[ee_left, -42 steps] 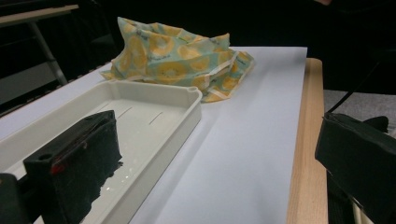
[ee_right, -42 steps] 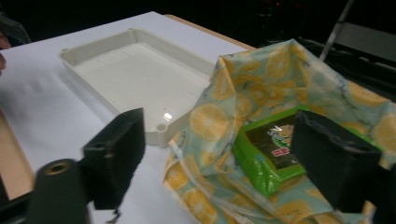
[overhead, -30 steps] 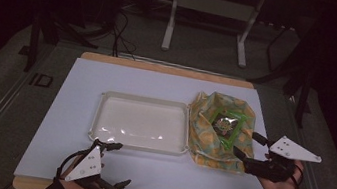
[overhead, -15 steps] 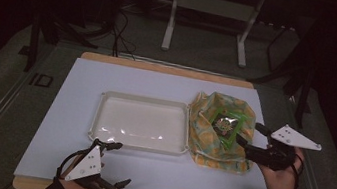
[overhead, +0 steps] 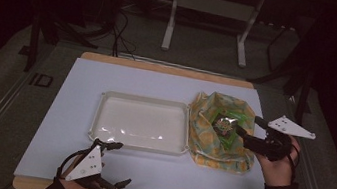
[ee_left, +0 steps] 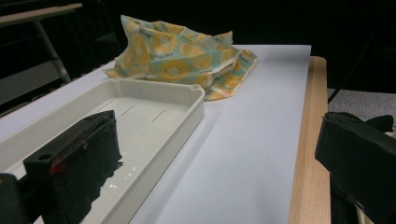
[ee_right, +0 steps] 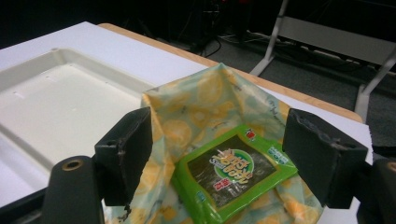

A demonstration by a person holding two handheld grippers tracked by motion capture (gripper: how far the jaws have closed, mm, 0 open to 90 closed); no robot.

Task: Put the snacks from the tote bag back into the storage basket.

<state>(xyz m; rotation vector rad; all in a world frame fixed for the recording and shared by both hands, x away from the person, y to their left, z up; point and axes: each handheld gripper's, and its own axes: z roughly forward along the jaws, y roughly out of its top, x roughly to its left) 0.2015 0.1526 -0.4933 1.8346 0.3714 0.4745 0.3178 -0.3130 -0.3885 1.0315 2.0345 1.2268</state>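
Left gripper point(overhead: 112, 169): nearest of all, at the table's front edge, just in front of the tray's front left corner; jaws spread wide with nothing between them, one jaw over the tray's near rim in the left gripper view, the other over the wooden edge.

Table point(overhead: 157, 85): white sheet on a wooden top that shows as a strip along the front and back edges.

Tray point(overhead: 187, 127): shallow white rectangle in the middle of the table, nothing inside; the landmark for the rest.

Bag point(overhead: 202, 125): yellow-and-teal patterned bag with a lemon print, touching the tray's right side, mouth open upward, sides crumpled.

Packet point(ee_right: 236, 170): green packet with a dark window and a round label, lying flat inside the bag, right of the tray.

Right gripper point(overhead: 247, 129): right of the tray, at the bag's right side, pointed toward the tray; jaws stand wide and have just been closing a little, reaching over the bag's rim with the packet below and between them, pads not pressing on it.

Beyond the tray: dark floor, cables and a pale metal stand point(overhead: 169, 24).
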